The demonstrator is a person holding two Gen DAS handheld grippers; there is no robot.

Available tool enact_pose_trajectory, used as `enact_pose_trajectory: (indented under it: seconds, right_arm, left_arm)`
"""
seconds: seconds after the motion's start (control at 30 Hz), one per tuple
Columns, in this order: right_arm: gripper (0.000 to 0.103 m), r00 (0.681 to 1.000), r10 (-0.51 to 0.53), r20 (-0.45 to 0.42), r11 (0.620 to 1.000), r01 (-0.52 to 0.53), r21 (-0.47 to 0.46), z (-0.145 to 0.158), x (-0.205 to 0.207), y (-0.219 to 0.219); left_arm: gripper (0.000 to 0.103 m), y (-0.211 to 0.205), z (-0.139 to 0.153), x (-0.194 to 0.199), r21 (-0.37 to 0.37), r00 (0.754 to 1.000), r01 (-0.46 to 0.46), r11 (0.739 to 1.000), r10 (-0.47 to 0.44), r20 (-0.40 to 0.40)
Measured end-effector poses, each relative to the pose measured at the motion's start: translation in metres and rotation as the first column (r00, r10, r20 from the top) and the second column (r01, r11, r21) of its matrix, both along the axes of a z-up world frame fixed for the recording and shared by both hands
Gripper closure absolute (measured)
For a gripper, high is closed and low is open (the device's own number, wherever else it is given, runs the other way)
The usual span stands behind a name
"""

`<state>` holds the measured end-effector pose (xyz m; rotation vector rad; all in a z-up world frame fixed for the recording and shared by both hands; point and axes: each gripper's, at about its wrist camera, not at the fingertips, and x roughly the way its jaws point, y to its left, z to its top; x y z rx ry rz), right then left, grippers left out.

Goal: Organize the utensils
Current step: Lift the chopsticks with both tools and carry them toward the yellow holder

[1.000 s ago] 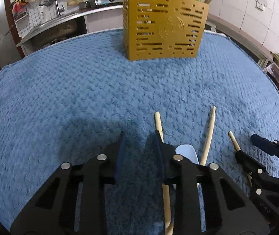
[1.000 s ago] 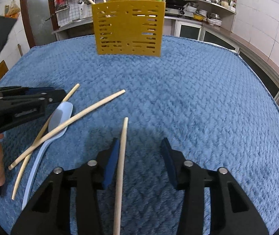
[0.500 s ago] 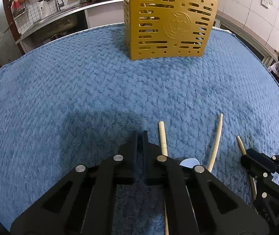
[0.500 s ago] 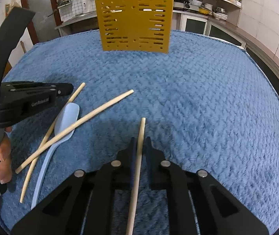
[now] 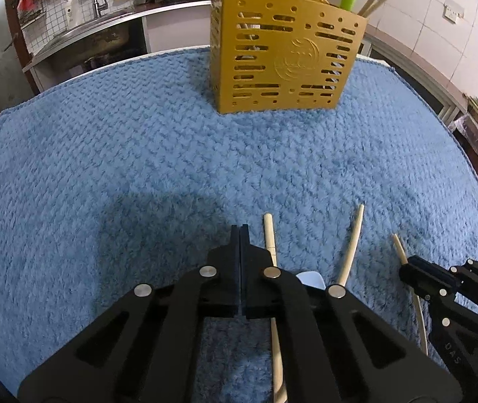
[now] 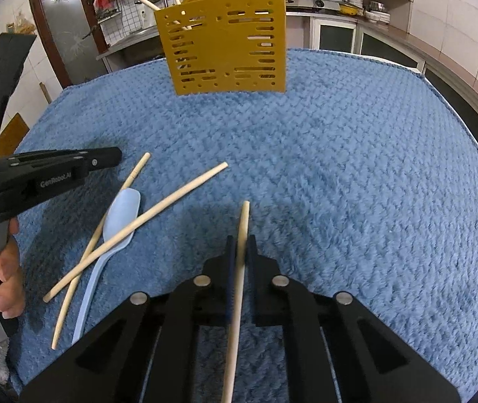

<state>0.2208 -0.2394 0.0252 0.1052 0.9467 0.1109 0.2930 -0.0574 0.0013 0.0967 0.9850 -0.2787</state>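
Note:
A yellow slotted utensil holder (image 5: 282,63) (image 6: 229,50) stands at the far side of the blue cloth, with chopsticks and a green-topped utensil sticking out. My right gripper (image 6: 240,240) (image 5: 407,267) is shut on a pale wooden chopstick (image 6: 245,215) (image 5: 396,245), whose tip pokes out ahead of the pads. My left gripper (image 5: 240,231) (image 6: 114,158) is shut with nothing between its pads. Just to its right lie a chopstick (image 5: 269,231) (image 6: 131,178), a second chopstick (image 5: 353,241) (image 6: 178,194) and a light blue spoon (image 6: 123,211) (image 5: 311,277), crossed over one another.
The blue textured cloth (image 5: 138,168) covers the whole table top. A kitchen counter with a sink (image 5: 98,30) and a stove runs behind the table. A person's hand (image 6: 4,268) holds the left gripper's handle at the left edge.
Both grippers have closed from partly open. The right one closed on the chopstick that lay between its fingers; the left one closed on nothing, beside its chopstick.

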Motion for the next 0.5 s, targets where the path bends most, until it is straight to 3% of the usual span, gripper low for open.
enact_pose_trajectory:
  seconds: [0.23, 0.5]
  right_arm:
    - [0.097, 1.000, -0.004, -0.008, 1.000, 0.004, 0.015, -0.002, 0.000, -0.004]
    - [0.097, 1.000, -0.005, -0.012, 0.999, 0.005, 0.036, -0.006, 0.000, -0.009]
  left_arm:
    - [0.103, 0.000, -0.004, 0.000, -0.034, 0.998, 0.021, 0.999, -0.023, -0.051]
    - [0.103, -0.011, -0.005, 0.002, -0.023, 0.995, 0.048, 0.999, -0.050, -0.085]
